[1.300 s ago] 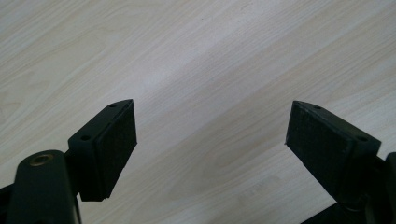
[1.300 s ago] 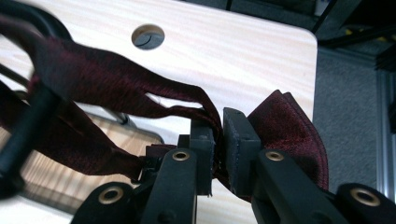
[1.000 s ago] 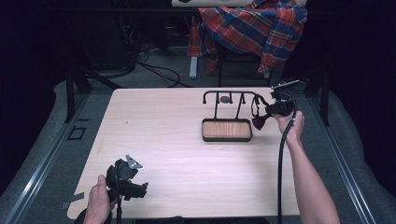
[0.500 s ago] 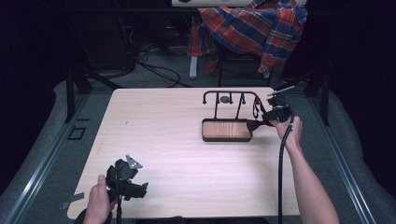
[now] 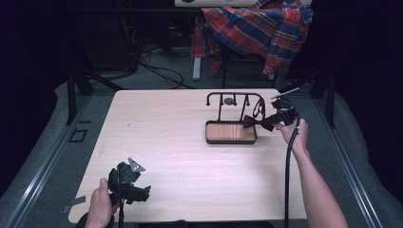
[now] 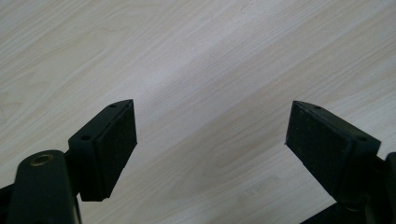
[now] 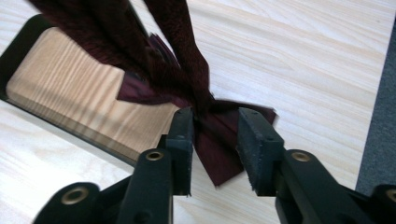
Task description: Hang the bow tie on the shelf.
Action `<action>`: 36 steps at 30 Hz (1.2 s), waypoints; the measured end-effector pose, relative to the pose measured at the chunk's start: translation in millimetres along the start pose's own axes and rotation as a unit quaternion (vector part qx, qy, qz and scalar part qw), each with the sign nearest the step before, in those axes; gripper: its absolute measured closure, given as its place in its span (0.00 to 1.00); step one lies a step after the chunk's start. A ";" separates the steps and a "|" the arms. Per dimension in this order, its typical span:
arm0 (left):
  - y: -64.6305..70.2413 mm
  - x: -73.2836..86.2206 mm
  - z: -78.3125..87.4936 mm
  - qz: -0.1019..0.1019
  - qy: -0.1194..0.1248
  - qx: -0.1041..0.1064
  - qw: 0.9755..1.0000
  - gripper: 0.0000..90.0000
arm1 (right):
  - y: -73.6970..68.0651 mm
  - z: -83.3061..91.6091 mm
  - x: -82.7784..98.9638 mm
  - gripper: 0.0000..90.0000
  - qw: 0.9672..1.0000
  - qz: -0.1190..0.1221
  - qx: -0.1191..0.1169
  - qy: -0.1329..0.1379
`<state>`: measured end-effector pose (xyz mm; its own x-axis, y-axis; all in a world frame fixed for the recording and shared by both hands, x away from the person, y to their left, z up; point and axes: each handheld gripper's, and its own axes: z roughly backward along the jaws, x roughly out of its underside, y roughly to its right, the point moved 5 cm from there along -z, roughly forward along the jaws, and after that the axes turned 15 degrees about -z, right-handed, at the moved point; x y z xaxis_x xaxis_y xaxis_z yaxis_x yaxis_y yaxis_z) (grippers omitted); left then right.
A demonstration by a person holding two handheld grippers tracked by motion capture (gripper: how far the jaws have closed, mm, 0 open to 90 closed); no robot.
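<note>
A dark red bow tie hangs by its strap from the right end of a black wire rack, over the right end of the rack's wooden base tray. My right gripper is at the tie from the right. Its jaws have just been opening, and the bow tie lies in the gap of this gripper, with the right pad clear of the cloth. My left gripper rests low at the table's front left, and this gripper stands wide open over bare wood.
The light wood table ends just right of my right hand. A small round thing hangs on the rack. Behind the table a plaid shirt drapes over a chair, with cables on the floor.
The right gripper's jaws have parted around the bow tie, which now hangs a little lower by the tray's right end. The left gripper has not moved.
</note>
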<state>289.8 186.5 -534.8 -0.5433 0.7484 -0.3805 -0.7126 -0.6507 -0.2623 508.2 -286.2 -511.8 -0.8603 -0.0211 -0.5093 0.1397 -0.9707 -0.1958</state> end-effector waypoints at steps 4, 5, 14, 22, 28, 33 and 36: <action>0.0 0.0 -0.1 0.000 0.000 0.001 1.000 0.18 | -4.1 3.6 0.3 0.71 1.000 0.013 0.002 -0.004; -0.1 0.0 -0.1 0.000 0.000 0.001 1.000 0.18 | -5.5 4.9 0.6 0.70 1.000 0.013 0.005 -0.006; 0.0 -0.1 -0.2 0.000 0.001 0.001 1.000 0.18 | -9.7 16.9 5.5 0.60 0.999 0.026 -0.011 -0.020; 0.1 -0.2 0.0 0.000 0.000 0.000 1.000 0.18 | -11.8 37.4 11.5 0.47 0.999 0.046 -0.016 -0.022; 0.1 -0.2 0.0 0.000 0.001 0.000 1.000 0.18 | -18.1 53.4 20.7 0.39 0.997 0.066 -0.025 -0.029; 0.2 -0.3 0.0 0.000 0.000 0.001 1.000 0.18 | -25.5 62.5 31.7 0.33 0.995 0.083 -0.033 -0.040; 0.2 -0.3 -0.2 0.000 0.001 0.001 1.000 0.18 | -28.5 66.4 37.6 0.30 0.994 0.090 -0.037 -0.042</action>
<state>289.9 186.1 -534.9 -0.5434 0.7476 -0.3817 -0.7127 -0.6512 -0.2608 439.3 -275.2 -469.7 -0.8560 -0.2155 -0.4700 0.3277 -0.9292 -0.1707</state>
